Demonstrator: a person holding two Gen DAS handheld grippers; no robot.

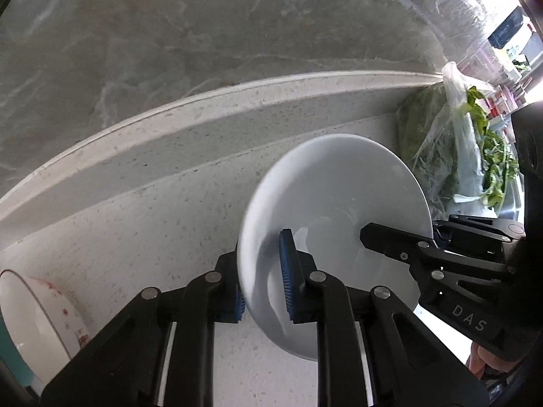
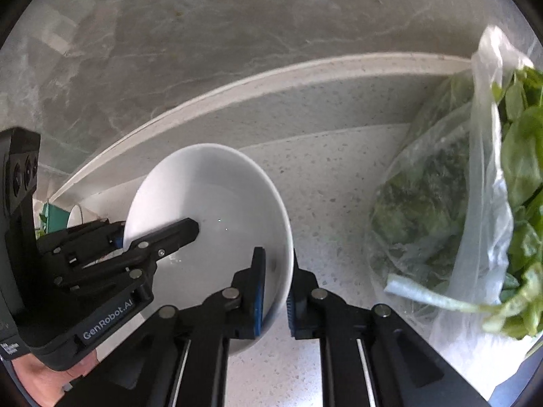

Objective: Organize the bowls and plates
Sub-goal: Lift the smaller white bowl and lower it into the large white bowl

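White bowl [image 1: 334, 203] sits on speckled countertop [image 1: 142, 224] near its back edge, w/ bagged greens [image 2: 441, 203] beside it. Left gripper [image 1: 263, 281] clamped on bowl's left rim; right gripper [image 2: 275, 288] clamped on opposite rim. Patterned bowl [image 1: 37, 318] at far left.

Speckled countertop [image 1: 135, 237], grey marble wall [image 1: 169, 51]

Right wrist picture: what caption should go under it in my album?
Two claws, right and left, pinch opposite rims of a white bowl on a speckled counter, beside bagged greens.
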